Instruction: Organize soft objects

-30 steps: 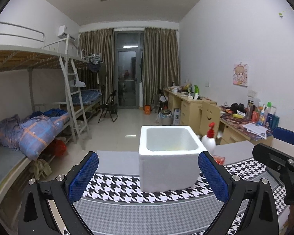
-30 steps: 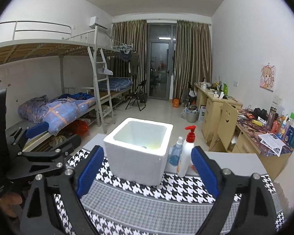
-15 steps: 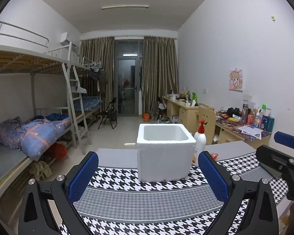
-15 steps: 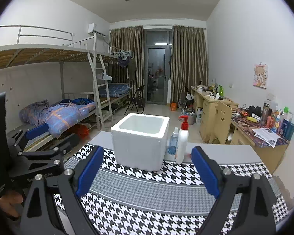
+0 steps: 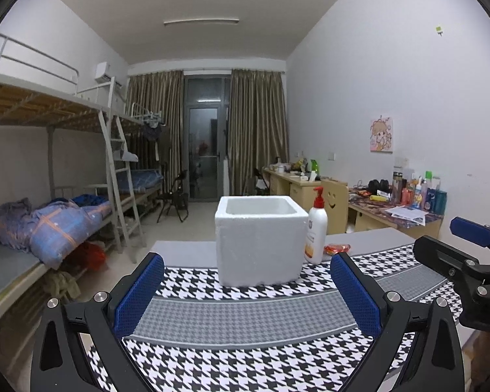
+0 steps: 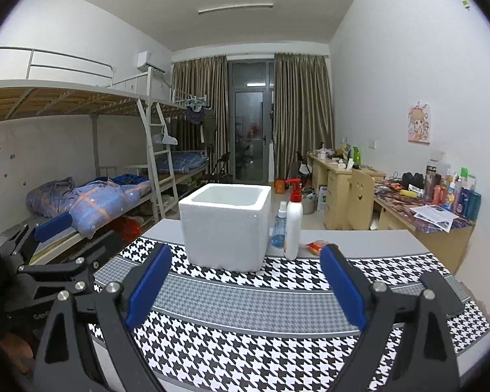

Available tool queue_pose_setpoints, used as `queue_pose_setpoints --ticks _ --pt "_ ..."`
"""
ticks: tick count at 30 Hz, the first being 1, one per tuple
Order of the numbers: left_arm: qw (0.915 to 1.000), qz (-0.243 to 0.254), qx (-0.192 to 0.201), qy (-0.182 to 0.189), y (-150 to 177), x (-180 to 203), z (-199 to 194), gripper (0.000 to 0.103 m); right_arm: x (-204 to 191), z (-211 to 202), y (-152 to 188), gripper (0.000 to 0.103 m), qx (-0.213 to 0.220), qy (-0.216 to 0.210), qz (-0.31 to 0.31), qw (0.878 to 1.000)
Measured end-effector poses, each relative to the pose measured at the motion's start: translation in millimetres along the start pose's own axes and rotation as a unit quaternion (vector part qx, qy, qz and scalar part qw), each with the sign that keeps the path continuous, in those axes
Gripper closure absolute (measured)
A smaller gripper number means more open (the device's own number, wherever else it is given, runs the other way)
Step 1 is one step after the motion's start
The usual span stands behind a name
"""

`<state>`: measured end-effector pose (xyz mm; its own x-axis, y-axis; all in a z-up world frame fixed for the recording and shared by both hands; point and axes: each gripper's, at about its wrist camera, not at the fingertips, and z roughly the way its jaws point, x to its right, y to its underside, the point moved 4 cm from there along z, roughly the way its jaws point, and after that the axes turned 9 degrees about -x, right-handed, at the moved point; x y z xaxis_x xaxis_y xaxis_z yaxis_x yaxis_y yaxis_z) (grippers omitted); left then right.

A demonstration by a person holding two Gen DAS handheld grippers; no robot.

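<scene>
From my left wrist camera, the left gripper [image 5: 246,289] has its blue-padded fingers [image 5: 137,294] spread wide with nothing between them, hovering over the houndstooth cloth [image 5: 245,313] that covers the worktop [image 5: 186,250]. Straight ahead on the cloth stands the white foam box [image 5: 259,245], open at the top; I cannot see inside it. A white pump bottle [image 5: 316,228] with a red head stands upright just beside the box's right side, and a small orange packet [image 5: 337,248] lies near the bottle's base. The right gripper [image 5: 464,261] shows at the right edge.

From my right wrist camera, the right gripper [image 6: 245,285] is also spread apart and empty above the cloth. The foam box sits ahead, slightly left of centre. To its right the pump bottle stands upright with a small blue spray bottle [image 6: 279,227] next to it, and the orange packet lies beyond my right finger. The left gripper [image 6: 54,254] shows at the left edge.
</scene>
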<state>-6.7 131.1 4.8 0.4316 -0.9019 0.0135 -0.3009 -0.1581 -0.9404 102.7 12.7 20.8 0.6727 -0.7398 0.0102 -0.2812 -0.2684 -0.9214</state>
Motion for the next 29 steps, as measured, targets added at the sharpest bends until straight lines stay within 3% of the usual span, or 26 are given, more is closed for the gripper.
queue_pose_setpoints --ticks 11,29 --pt "0.9999 -0.007 -0.002 -0.013 25 -4 -1 0.001 12 6 28 0.008 0.005 0.030 0.018 0.999" --pt "0.9998 0.000 -0.006 -0.020 42 -5 4 0.001 9 16 50 0.008 -0.016 0.024 0.012 1.000"
